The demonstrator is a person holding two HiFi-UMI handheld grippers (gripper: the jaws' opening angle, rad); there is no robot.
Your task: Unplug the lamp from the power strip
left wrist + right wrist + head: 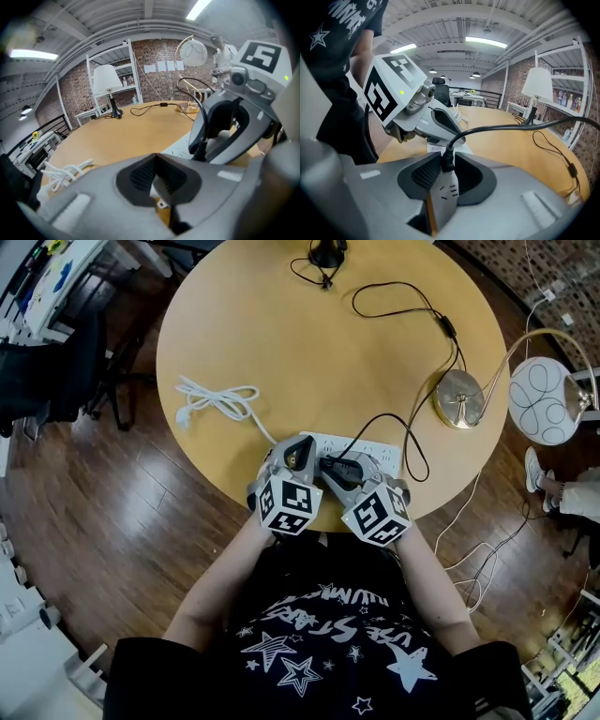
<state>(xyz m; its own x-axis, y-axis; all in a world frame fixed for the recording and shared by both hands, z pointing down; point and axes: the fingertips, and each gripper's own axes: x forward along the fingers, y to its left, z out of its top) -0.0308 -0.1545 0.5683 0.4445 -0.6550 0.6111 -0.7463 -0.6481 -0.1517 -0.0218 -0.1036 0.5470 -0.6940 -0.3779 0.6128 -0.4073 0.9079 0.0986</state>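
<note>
Although my right gripper (443,165) grasps the plug (448,157) between its jaws, I judge it still seated in the power strip (380,448); my left gripper (154,174) has its jaws clenched.

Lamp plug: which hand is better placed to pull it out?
Right. The right gripper already has the black plug between its jaws. The left gripper seems clamped on the power strip's other end, steadying it.

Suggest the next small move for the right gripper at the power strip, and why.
Probably pull the right gripper straight away from the power strip, without twisting. Its pads look closed on the black plug, which sits seated in the strip, and the left gripper appears clamped on the strip's end, steadying it.
</note>
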